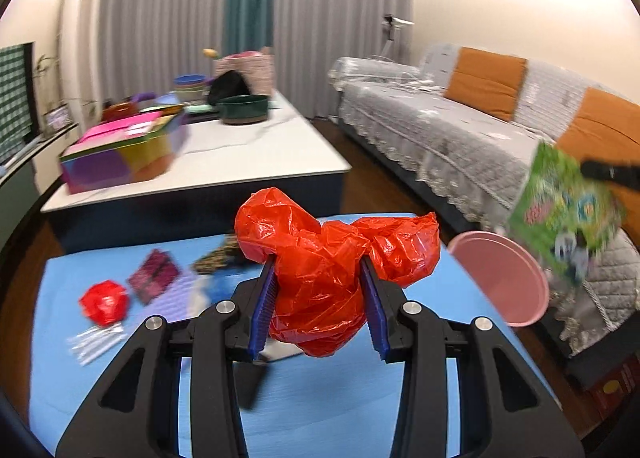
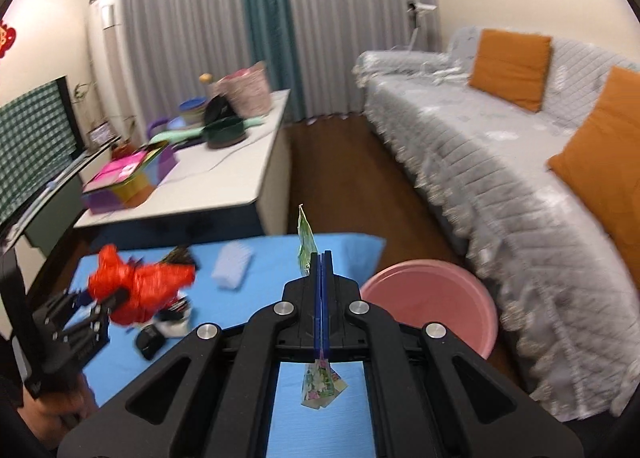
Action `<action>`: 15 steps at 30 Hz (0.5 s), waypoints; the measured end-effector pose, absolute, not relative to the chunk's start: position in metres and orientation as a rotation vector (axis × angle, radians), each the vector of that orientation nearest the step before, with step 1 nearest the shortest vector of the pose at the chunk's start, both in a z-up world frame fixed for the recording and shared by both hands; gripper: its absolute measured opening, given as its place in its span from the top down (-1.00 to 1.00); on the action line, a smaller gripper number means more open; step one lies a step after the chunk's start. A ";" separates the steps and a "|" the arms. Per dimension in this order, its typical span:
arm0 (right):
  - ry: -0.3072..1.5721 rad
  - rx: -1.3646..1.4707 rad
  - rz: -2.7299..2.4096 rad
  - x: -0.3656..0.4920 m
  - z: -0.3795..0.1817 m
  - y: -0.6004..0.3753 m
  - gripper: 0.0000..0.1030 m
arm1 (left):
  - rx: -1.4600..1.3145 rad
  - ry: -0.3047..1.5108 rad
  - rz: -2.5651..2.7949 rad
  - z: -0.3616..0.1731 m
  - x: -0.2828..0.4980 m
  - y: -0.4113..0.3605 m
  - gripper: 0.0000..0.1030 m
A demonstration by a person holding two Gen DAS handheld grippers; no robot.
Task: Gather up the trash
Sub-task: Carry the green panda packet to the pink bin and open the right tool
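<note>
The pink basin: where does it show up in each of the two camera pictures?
Left wrist view: the pink basin sits at the right, just past the blue table's right edge, below the green wrapper.
Right wrist view: it lies right of centre, beside the right gripper, in front of the grey sofa.
Shared landmark: the sofa's orange cushions.
</note>
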State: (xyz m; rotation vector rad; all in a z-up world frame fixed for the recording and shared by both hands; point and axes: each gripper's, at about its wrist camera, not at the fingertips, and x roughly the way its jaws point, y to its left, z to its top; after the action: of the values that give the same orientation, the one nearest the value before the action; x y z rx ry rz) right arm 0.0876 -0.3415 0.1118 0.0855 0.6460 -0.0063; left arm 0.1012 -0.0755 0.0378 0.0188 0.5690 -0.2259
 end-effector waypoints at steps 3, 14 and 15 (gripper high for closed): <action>0.632 0.062 -0.044 0.094 0.124 -0.369 0.99 | 0.035 0.582 -0.281 0.034 0.103 -0.106 0.23; 0.612 0.092 -0.151 0.112 0.108 -0.446 0.99 | 0.062 0.623 -0.412 0.009 0.123 -0.213 0.23; 0.615 0.088 -0.158 0.115 0.105 -0.451 0.99 | 0.062 0.627 -0.417 0.007 0.127 -0.221 0.23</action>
State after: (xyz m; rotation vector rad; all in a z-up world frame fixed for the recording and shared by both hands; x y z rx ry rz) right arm 0.1150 -0.4505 0.1051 0.0882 0.6152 -0.1578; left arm 0.1269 -0.2206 0.0066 0.0616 0.6266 -0.4168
